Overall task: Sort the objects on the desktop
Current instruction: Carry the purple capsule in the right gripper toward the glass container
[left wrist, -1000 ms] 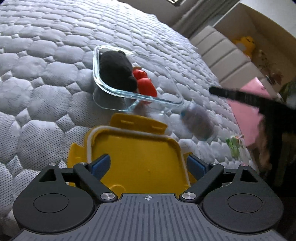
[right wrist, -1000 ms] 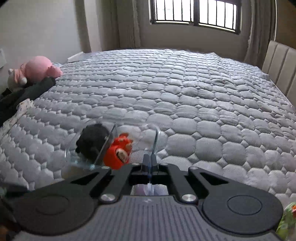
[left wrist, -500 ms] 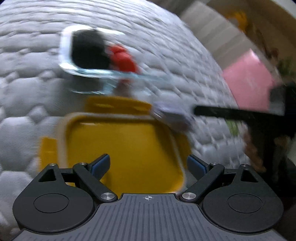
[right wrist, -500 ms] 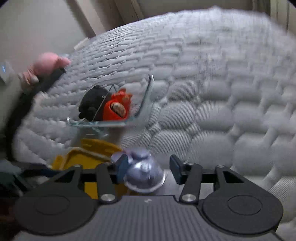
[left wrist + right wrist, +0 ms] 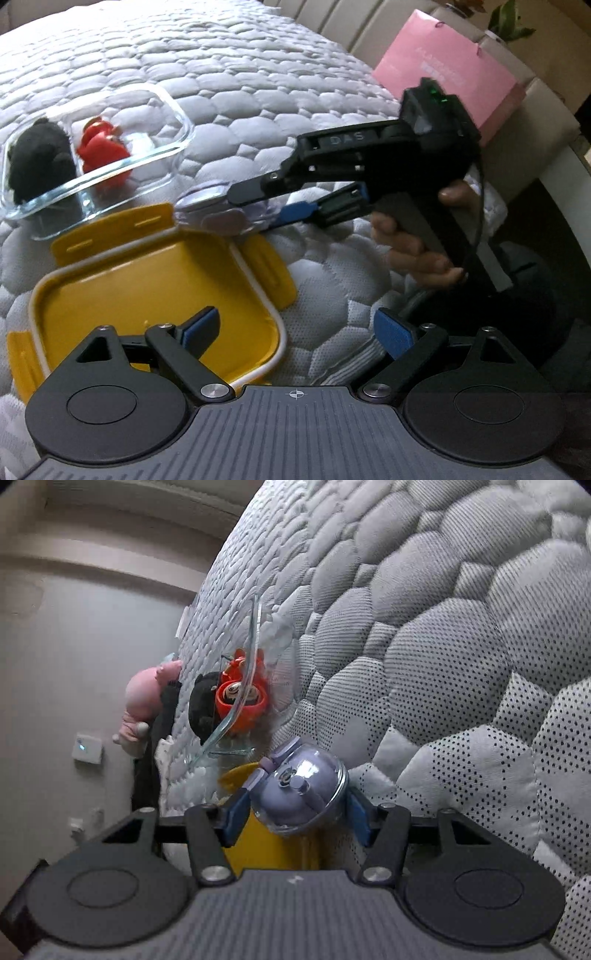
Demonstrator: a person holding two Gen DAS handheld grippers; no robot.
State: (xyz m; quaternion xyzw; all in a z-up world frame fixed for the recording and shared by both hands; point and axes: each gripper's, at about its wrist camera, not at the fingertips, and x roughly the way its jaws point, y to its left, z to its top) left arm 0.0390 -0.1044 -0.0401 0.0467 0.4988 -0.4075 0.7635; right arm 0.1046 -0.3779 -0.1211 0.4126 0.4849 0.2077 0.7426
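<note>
With a black toy (image 5: 37,162) and a red toy (image 5: 101,147) in the glass dish (image 5: 177,144), the right gripper (image 5: 295,812) pinches a purple capsule toy (image 5: 301,794) just beside that dish, apparently still to go in, while the left gripper (image 5: 295,332) hangs spread and empty.

On the quilted grey bed (image 5: 280,74), the clear glass rectangular dish (image 5: 173,147) lies at the far left in the left wrist view. In it, the black plush toy (image 5: 37,162) sits to the left and the red toy figure (image 5: 101,149) just to its right. Before the dish, nearer the camera, the yellow square plastic lid (image 5: 147,280) lies flat on the bed. The right claw (image 5: 255,208) reaches in from the right with the domed purple capsule toy (image 5: 299,790) between its fingers, just beyond the lid's far right corner. The pink paper bag (image 5: 447,79) stands behind, at the bed's far right edge. The left claw (image 5: 297,332) hangs over the lid's near right corner.
</note>
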